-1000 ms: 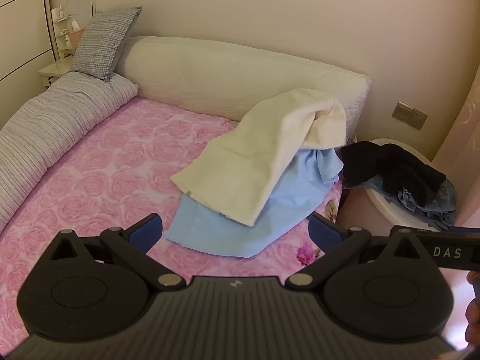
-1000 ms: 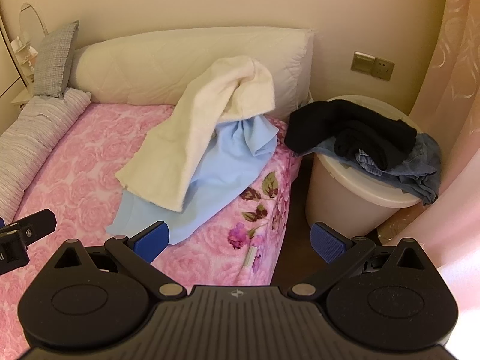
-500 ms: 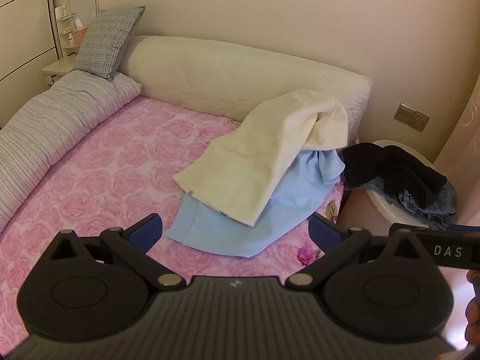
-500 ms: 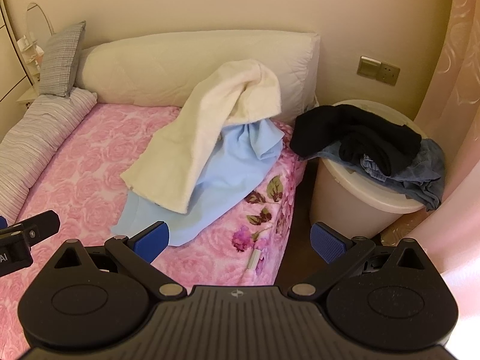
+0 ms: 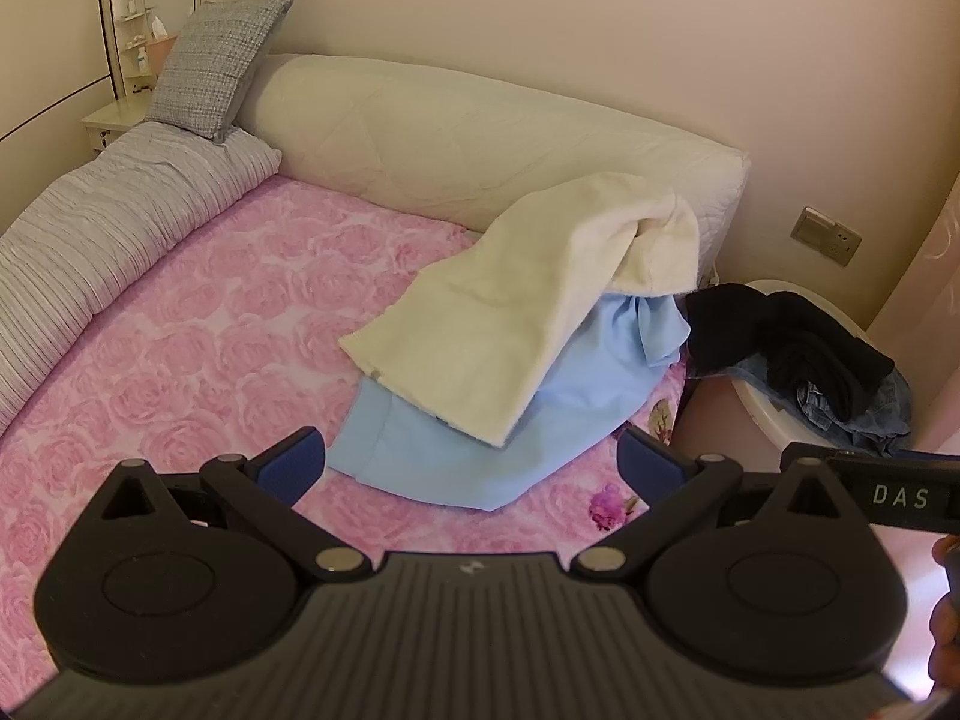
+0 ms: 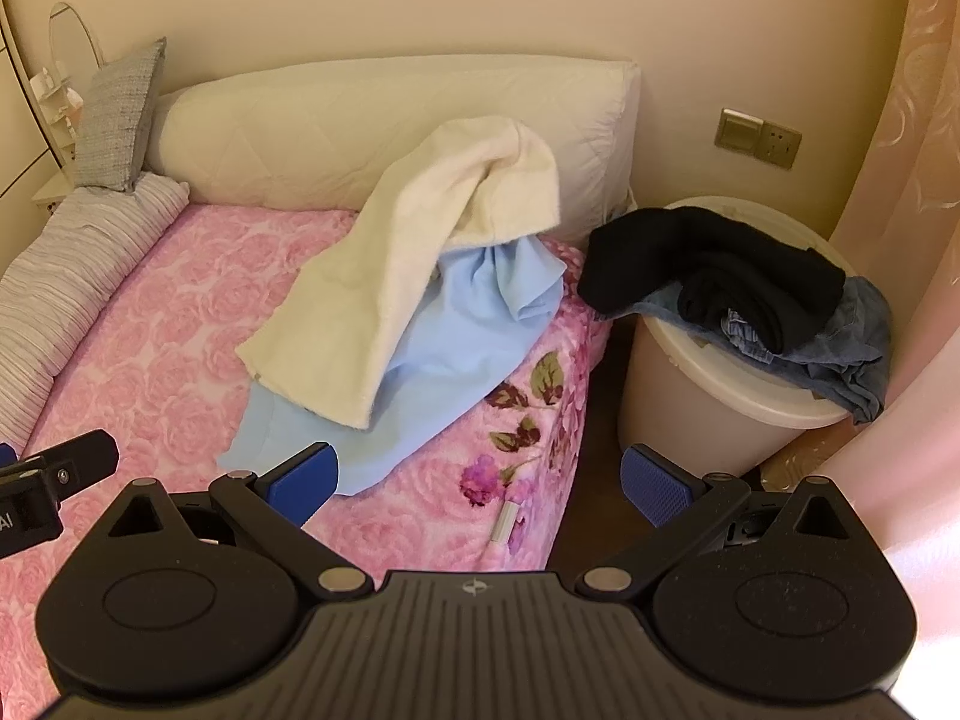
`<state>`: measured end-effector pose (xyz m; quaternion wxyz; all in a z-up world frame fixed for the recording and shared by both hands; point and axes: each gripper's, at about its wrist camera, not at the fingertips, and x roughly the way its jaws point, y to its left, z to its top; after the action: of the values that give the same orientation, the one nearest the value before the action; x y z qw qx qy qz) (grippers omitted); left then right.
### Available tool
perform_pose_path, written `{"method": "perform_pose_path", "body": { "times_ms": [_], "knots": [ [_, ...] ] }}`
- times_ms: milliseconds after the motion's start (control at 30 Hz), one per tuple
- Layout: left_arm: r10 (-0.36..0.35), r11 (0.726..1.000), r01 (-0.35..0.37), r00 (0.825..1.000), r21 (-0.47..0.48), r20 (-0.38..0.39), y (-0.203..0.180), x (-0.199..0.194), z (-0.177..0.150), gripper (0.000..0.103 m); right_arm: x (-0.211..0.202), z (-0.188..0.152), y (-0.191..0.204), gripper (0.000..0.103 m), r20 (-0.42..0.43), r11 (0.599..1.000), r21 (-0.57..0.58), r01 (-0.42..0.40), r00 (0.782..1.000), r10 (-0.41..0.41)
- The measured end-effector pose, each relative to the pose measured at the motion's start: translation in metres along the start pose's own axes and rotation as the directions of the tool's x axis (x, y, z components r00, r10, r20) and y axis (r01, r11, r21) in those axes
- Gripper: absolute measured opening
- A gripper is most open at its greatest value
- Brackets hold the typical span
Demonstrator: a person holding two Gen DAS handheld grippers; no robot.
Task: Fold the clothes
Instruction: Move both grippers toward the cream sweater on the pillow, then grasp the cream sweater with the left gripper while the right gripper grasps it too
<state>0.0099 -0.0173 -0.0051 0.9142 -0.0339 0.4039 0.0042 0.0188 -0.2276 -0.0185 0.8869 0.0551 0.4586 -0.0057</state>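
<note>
A cream fleece garment (image 5: 528,312) (image 6: 408,276) lies draped over a light blue garment (image 5: 516,438) (image 6: 456,348) at the right side of the pink floral bed (image 5: 228,336) (image 6: 156,336), its top leaning on the bolster. My left gripper (image 5: 471,459) is open and empty, hovering above the bed in front of the blue garment's near edge. My right gripper (image 6: 477,477) is open and empty above the bed's right edge. Black and denim clothes (image 5: 804,354) (image 6: 744,294) are heaped on a white bin (image 6: 708,420).
A long cream bolster (image 5: 480,138) (image 6: 372,126) runs along the wall. A striped grey duvet roll (image 5: 102,240) and a grey pillow (image 5: 222,66) lie at the left. A wall socket (image 6: 759,138) and a pink curtain (image 6: 900,180) are at the right.
Both grippers have drifted slightly, so the garments sit a little further right in each view. Both stay open; the clothes have not moved.
</note>
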Motion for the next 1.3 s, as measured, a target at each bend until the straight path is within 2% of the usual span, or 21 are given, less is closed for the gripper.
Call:
{"method": "perform_pose_path", "body": {
  "times_ms": [400, 700, 900, 967, 1033, 1300],
  "knots": [
    [-0.004, 0.999, 0.003, 0.999, -0.035, -0.035, 0.004, 0.023, 0.011, 0.102, 0.021, 0.021, 0.003, 0.103, -0.024, 1.000, -0.030, 0.004, 1.000, -0.005],
    [-0.005, 0.998, -0.001, 0.996, -0.069, -0.087, 0.010, 0.059, 0.023, 0.102, 0.060, 0.041, 0.001, 0.103, -0.079, 0.999, -0.051, 0.001, 0.997, -0.005],
    [-0.004, 0.997, -0.008, 0.990, -0.082, -0.142, 0.006, 0.101, 0.032, 0.102, 0.101, 0.061, -0.008, 0.103, -0.124, 0.998, -0.058, -0.028, 0.992, 0.020],
    [0.001, 0.996, -0.015, 0.987, -0.088, -0.162, 0.005, 0.118, 0.036, 0.102, 0.117, 0.069, -0.012, 0.100, -0.137, 0.997, -0.069, -0.045, 0.990, 0.035],
    [-0.004, 0.995, -0.014, 0.984, -0.095, -0.180, 0.001, 0.137, 0.041, 0.102, 0.135, 0.077, -0.018, 0.096, -0.168, 0.996, -0.070, -0.053, 0.985, 0.041],
    [-0.003, 0.997, -0.014, 0.974, -0.071, -0.227, -0.027, 0.210, 0.065, 0.102, 0.202, 0.113, -0.043, 0.094, -0.261, 0.996, -0.069, -0.057, 0.965, 0.037]
  ]
}}
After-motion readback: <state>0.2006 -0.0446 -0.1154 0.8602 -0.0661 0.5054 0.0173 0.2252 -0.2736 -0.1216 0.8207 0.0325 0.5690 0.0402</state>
